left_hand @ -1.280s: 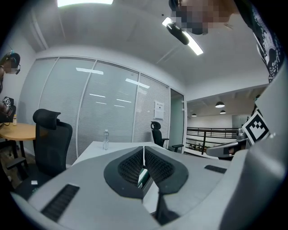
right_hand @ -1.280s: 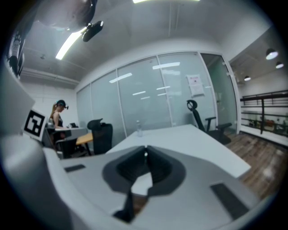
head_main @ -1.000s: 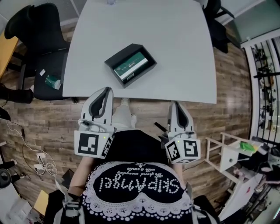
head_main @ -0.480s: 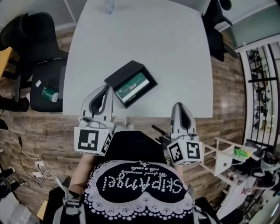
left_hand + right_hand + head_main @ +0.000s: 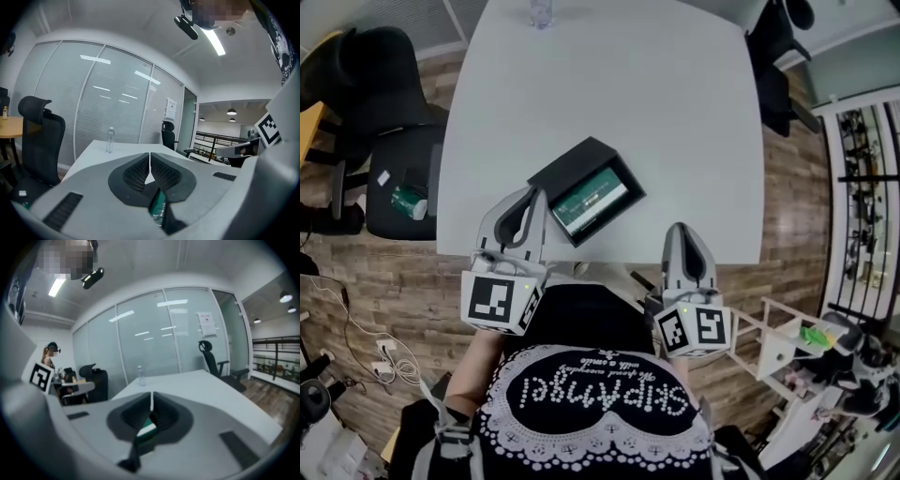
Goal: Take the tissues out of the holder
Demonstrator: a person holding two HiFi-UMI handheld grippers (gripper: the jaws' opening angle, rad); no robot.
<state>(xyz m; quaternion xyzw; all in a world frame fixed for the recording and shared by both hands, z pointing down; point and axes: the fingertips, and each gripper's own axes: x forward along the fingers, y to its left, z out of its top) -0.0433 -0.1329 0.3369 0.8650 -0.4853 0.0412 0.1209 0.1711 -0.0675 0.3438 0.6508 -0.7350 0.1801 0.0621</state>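
1. The right gripper [image 5: 680,232], jaws together and empty, has come up to the table's [image 5: 675,112] near edge.
2. The left gripper [image 5: 531,199], also closed on nothing, has moved over that edge, just beside the holder [image 5: 570,169].
3. The tissues [image 5: 594,199] lie inside the holder.

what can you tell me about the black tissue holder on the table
The holder is a shallow, black, open-topped rectangular box with a matte look. It lies flat on the white table near its front edge, turned askew. A green and white tissue pack sits inside. The shut left tool is just beside it; contact is unclear.
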